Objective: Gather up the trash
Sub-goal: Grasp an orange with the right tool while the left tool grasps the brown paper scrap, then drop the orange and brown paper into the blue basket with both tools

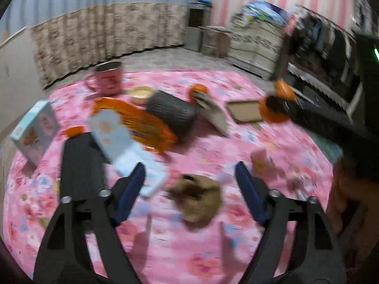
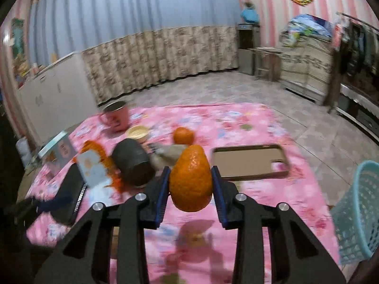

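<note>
Orange peel (image 2: 191, 179) pinched in right gripper (image 2: 191, 184); brown crumpled scrap (image 1: 197, 197) on pink floral cloth (image 1: 272, 146) between spread jaws of left gripper (image 1: 189, 177).

Right wrist view alone shows the blue mesh basket (image 2: 360, 213) at 4 o'clock, off the cloth edge, and the tray (image 2: 251, 162) at 1 o'clock of the peel. Left wrist view alone shows the brown scrap, at 6 o'clock of the dark toppled cup (image 1: 171, 116); contact between scrap and fingers cannot be told through blur. Right jaws press both sides of the peel, held above the cloth.
</note>
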{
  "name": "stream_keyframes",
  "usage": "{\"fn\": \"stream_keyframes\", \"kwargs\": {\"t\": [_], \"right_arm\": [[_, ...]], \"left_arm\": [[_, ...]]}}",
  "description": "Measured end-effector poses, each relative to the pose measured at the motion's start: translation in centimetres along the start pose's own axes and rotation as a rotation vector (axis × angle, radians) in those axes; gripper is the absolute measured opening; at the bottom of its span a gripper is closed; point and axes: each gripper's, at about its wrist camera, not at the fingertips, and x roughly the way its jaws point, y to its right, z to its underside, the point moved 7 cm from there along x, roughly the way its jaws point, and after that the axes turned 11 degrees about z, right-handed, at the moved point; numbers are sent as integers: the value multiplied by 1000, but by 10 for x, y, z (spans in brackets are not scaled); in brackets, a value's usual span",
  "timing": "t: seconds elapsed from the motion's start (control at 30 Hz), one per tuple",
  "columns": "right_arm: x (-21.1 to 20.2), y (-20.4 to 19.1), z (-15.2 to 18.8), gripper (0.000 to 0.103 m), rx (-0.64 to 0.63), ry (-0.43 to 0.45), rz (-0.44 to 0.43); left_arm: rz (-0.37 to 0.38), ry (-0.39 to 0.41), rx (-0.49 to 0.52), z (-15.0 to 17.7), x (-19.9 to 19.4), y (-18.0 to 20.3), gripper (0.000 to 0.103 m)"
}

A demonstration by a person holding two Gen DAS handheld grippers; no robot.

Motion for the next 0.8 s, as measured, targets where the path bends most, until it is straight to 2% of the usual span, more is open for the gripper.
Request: {"fn": "stream_keyframes", "kwargs": {"t": [0.1,0.13,0.17,0.2,0.27,0.43,0.57,0.7,0.8], "right_arm": [[0,18,-2,35,59,-21,-16],[0,21,-3,35,67,-20,-16],[-1,22,-4,35,69,-17,-14],[-1,23,-4,35,69,-14,-13],[-3,22,-5,35,71,-8,-18],[-14,22,-2,35,62,10,-34],[-41,51,-9,35,62,78,39],[-67,106,-23,35,114,142,100],[-80,164,-23,35,141,155,168]], "left_arm": [[-55,-84,51,15,23,10,81],[-61,-115,67,20,32,12,71],[-64,-129,75,22,35,13,56],[-78,-129,80,23,36,12,52],[-52,-115,55,21,34,8,46],[-4,-36,24,4,19,6,43],[18,38,18,-30,9,16,44],[42,107,79,-69,8,61,44],[115,141,99,-90,16,110,44]]}}
